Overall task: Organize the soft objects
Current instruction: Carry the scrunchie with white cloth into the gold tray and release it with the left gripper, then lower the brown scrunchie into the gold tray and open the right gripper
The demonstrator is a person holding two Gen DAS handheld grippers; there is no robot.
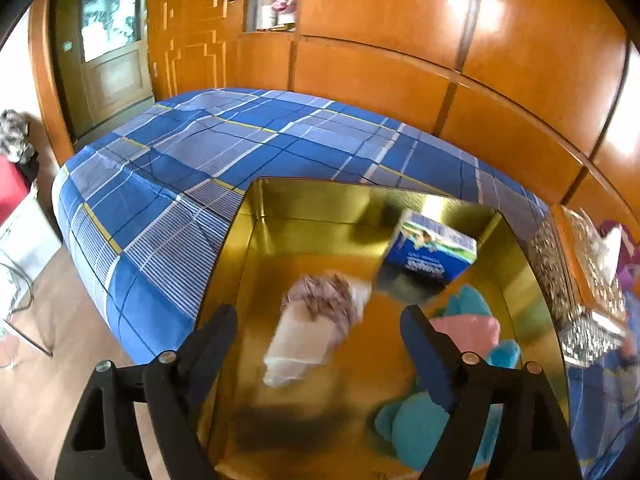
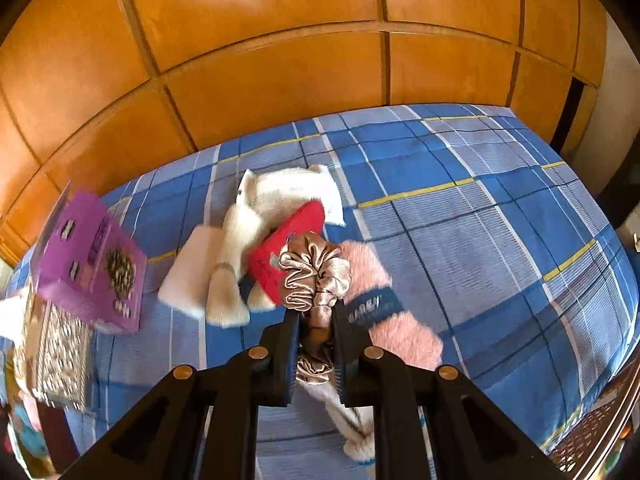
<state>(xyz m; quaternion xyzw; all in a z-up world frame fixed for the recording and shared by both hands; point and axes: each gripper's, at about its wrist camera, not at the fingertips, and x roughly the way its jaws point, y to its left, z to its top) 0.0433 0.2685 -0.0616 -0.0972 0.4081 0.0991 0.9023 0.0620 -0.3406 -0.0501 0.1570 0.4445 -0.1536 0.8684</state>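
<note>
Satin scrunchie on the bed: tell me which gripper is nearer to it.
Right. The right gripper has its fingers shut on the satin scrunchie; the left gripper hangs open over the gold tin, away from it.

Left gripper (image 1: 318, 330): jaws spread wide, nothing pressed between them; black arms, blue pads.
Gold tin box (image 1: 256, 240): open, shiny inside, sitting at the edge of the bed.
Packet with a pinkish-brown scrunchie (image 1: 316, 320): blurred, inside the box, seen between the two jaws and touching neither.
Blue carton (image 1: 430, 256): tilted against the far right corner of the box.
Teal and pink soft things (image 1: 466, 320): piled at the right side of the box, behind the right jaw.
Bed (image 1: 208, 152): blue plaid sheet.
Wall (image 1: 400, 40): glossy orange wood panels.
Patterned box (image 1: 576, 280): just right of the tin.
</note>
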